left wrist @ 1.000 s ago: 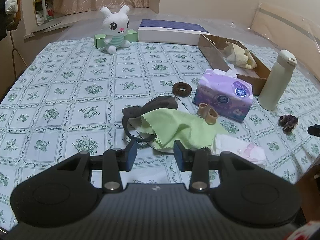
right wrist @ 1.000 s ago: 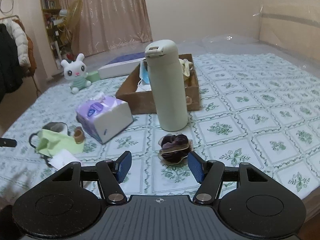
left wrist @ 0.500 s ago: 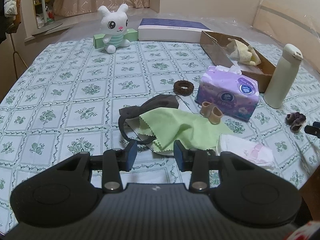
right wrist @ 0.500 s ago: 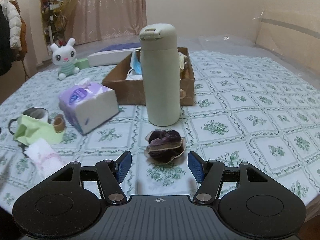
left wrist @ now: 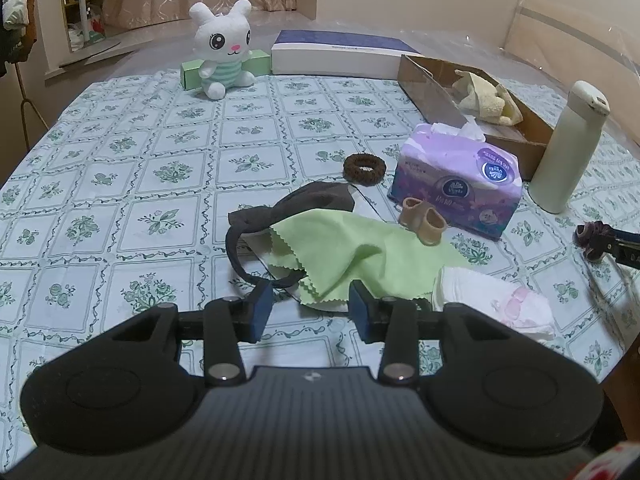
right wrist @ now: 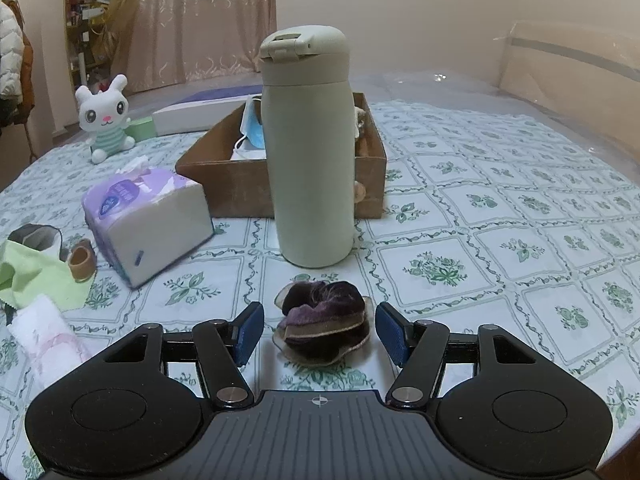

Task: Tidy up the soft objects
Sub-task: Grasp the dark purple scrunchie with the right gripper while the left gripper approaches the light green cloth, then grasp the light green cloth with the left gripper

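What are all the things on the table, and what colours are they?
Toy bunny: 1, white with striped green top, far side.
Small box: 1, green, behind the bunny.
Flat box: 1, white with dark blue top, far side.
Cardboard tray: 1, brown, behind the bottle, cloth things inside.
Bottle: 1, cream, upright before the tray.
Tissue pack: 1, purple, near the tray.
Hair ring: 1, brown, left of the tissues.
Cloth: 1, light green, over a dark mask.
Folded cloth: 1, white and pink.
Scrunchie: 1, dark purple, between the right claw's fingers.
Left claw: open.
Right claw: open.
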Available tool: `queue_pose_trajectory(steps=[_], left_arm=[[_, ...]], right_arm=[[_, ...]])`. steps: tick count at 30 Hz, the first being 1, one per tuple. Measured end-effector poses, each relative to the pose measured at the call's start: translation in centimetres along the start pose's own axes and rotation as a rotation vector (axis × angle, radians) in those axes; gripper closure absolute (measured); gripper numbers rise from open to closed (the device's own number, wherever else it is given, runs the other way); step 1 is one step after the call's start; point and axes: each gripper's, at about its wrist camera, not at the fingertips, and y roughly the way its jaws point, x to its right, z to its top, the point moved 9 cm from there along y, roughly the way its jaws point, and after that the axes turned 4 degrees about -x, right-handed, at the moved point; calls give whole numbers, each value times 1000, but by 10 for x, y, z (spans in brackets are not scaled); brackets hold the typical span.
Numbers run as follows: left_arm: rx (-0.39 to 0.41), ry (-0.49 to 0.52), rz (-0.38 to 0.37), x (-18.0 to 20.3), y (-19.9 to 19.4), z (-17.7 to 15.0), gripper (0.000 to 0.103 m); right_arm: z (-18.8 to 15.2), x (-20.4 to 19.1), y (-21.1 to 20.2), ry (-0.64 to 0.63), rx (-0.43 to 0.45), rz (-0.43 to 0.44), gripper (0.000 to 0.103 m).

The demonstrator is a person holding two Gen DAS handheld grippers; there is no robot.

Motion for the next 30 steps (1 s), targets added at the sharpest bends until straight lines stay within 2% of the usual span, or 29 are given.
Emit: queue_pose_trajectory(steps=[2,3,4,6,8,15,25,26,30], left_arm=[[1,0,-1,0,1,0,62],[2,1,-2,1,2,1,62],[1,3,-3,2,4,1,61],[1,11,-10,5,8,3,60],[3,22,-18,9,11,4,59],[7,79,-28,26,30,9,54],[-5,102,4,44,62,19,54],[-1,105,12,45,64,19,56],[3,111,31,43,66,19,90]], right_arm=[[1,-1,2,-7,9,-8,42],[2,-1,2,-14,11,-14,55],[2,-1,3,-22,11,-21,72],[1,-1,5,-35,1,-26,84],[1,-2,3,-43,12,-26,90],[-4,1,-3,-6,3,-19,91],[-12,3,-1,30,-8,-10,91],[-12,4,-1,29,-7,-10,91],[-13,5,-1,33,-3,-5,91]])
